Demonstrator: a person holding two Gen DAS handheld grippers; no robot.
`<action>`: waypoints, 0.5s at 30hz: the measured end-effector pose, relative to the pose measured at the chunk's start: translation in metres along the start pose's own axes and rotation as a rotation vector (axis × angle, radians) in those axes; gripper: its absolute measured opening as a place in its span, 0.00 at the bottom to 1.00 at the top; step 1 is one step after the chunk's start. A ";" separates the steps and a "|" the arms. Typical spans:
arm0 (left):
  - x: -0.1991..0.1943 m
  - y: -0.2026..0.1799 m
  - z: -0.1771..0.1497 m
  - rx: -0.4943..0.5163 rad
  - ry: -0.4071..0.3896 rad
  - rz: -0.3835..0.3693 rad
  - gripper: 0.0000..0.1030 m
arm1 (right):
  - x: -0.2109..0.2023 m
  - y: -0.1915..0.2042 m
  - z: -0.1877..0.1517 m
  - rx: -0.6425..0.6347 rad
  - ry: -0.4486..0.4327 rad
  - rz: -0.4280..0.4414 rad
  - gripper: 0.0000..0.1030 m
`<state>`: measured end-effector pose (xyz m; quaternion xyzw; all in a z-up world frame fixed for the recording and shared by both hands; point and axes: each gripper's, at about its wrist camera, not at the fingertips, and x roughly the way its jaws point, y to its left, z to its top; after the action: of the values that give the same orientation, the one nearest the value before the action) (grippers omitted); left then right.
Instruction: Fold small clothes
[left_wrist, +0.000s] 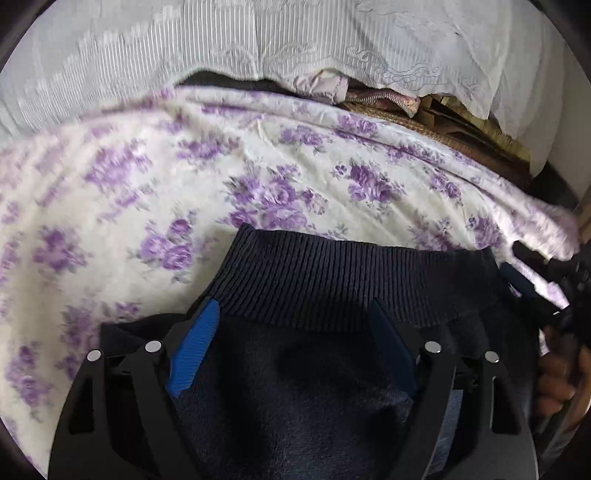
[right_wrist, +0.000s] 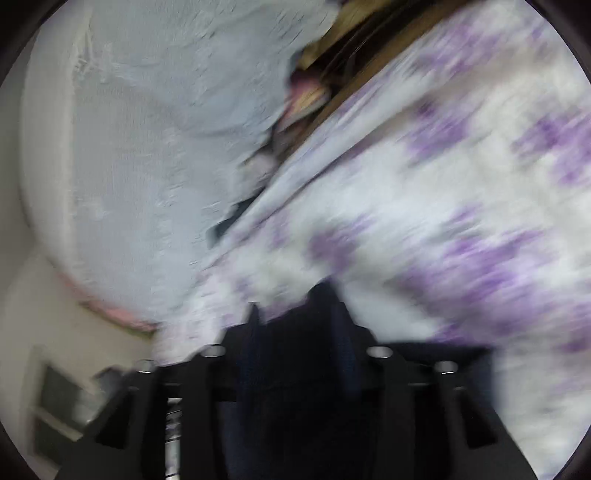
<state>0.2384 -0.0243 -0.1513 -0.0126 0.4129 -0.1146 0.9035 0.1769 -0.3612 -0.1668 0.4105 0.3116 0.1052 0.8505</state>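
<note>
A dark navy garment (left_wrist: 314, 332) with a ribbed hem lies on the floral bedspread (left_wrist: 147, 192). My left gripper (left_wrist: 295, 325) is open, its blue fingers (left_wrist: 194, 347) spread wide over the garment just behind the ribbed band. The other gripper shows at the right edge of the left wrist view (left_wrist: 554, 295), held by a hand. In the blurred right wrist view, my right gripper (right_wrist: 295, 321) has its fingers close together with dark navy cloth (right_wrist: 295, 369) between them.
The white bedspread with purple flowers also fills the right wrist view (right_wrist: 443, 221). A pale striped curtain (left_wrist: 184, 48) hangs behind the bed. Cluttered cloth and a woven basket (left_wrist: 424, 114) sit at the back right.
</note>
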 end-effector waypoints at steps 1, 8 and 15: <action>-0.003 0.000 -0.002 0.010 -0.017 0.024 0.78 | -0.005 -0.004 0.001 0.005 -0.014 -0.005 0.42; -0.019 0.027 -0.009 -0.065 -0.058 0.124 0.82 | -0.031 0.011 -0.010 -0.128 -0.072 -0.086 0.54; -0.042 0.027 -0.025 -0.043 -0.091 0.133 0.82 | -0.031 0.078 -0.048 -0.277 0.025 0.099 0.54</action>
<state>0.1983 0.0125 -0.1402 -0.0097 0.3739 -0.0446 0.9263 0.1289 -0.2941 -0.1159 0.3025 0.2840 0.1940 0.8889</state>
